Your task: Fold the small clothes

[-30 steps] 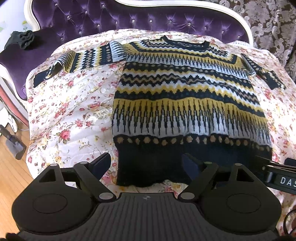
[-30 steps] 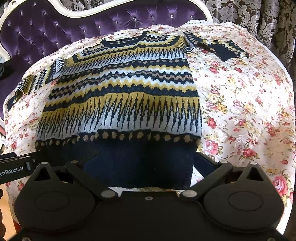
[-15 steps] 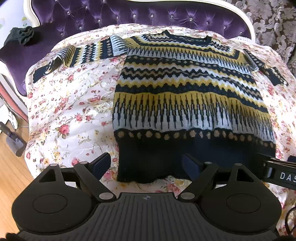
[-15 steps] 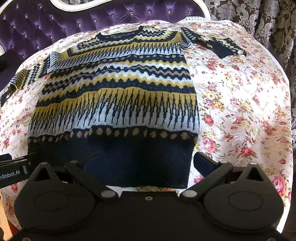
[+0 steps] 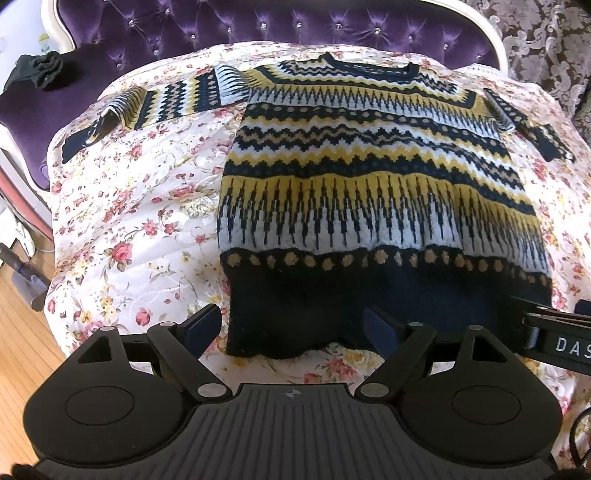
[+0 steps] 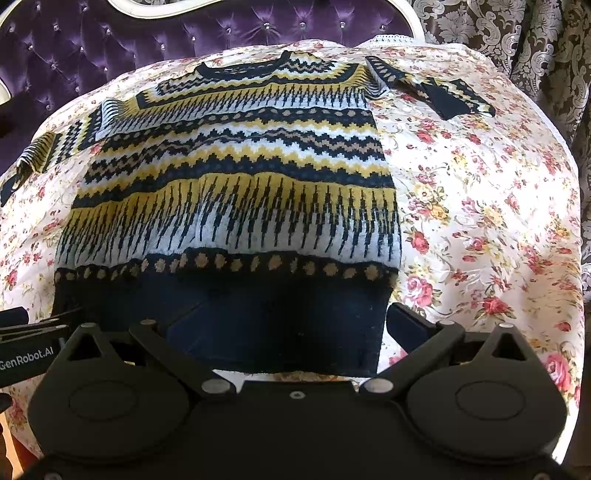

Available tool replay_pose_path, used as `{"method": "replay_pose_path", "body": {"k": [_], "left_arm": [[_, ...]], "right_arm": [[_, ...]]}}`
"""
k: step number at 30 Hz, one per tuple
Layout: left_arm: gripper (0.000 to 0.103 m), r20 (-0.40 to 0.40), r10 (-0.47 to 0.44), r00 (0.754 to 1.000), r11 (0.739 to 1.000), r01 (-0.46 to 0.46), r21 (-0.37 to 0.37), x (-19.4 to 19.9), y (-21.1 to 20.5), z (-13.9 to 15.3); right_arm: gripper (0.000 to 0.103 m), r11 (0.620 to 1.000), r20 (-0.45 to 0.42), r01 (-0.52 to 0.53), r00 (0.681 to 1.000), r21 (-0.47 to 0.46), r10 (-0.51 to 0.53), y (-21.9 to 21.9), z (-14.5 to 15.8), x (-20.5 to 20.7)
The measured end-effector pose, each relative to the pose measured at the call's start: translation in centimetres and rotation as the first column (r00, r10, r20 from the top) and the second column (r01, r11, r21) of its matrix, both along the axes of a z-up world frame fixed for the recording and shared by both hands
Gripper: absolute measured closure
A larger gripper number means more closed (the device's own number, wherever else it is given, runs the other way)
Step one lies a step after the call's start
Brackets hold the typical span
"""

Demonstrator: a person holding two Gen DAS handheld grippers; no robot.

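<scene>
In the left wrist view, the sweater (image 5: 369, 199) lies flat and face up on a floral cover (image 5: 140, 221) that is spread over a purple sofa (image 5: 258, 26). The collar points to the sofa back and the dark hem is nearest to the camera. One sleeve (image 5: 155, 107) stretches out to the left and is a little wrinkled near the cuff. The left gripper (image 5: 291, 326) is wide apart and holds nothing; its left finger is over the cover just beside the hem corner, and its right finger is over the dark hem band. A part of the other tool shows at the right edge. A small dark cloth (image 5: 40, 70) lies on the sofa seat, well apart from the sweater.

In the right wrist view, the same sweater (image 6: 240, 184) fills the middle, and the other sleeve (image 6: 432, 88) lies out to the upper right. The right gripper (image 6: 295, 326) is also apart and empty, and it straddles the right corner of the hem.

The step in hand seems to be to take the hem at both corners. To do it well, each gripper should go low enough to catch both layers of the knit but not the cover under it, and both should close at the same level, so that the fold comes straight. The thick knit may slip from a shallow grip.
</scene>
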State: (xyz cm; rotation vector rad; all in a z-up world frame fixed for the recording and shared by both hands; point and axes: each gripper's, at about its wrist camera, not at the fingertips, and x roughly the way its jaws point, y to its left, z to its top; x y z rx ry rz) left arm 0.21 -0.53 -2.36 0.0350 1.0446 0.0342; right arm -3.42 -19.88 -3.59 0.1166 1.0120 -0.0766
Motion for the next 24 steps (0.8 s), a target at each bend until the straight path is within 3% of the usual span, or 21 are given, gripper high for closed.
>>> {"method": "replay_pose_path", "body": {"k": [24], "left_arm": [[0.019, -0.016, 0.003, 1.0, 1.0, -0.003, -0.001, 0.31, -0.09, -0.55]], "right_arm": [[0.001, 1.0, -0.002, -0.004, 1.0, -0.008, 0.004, 0.01, -0.35, 0.45]]}}
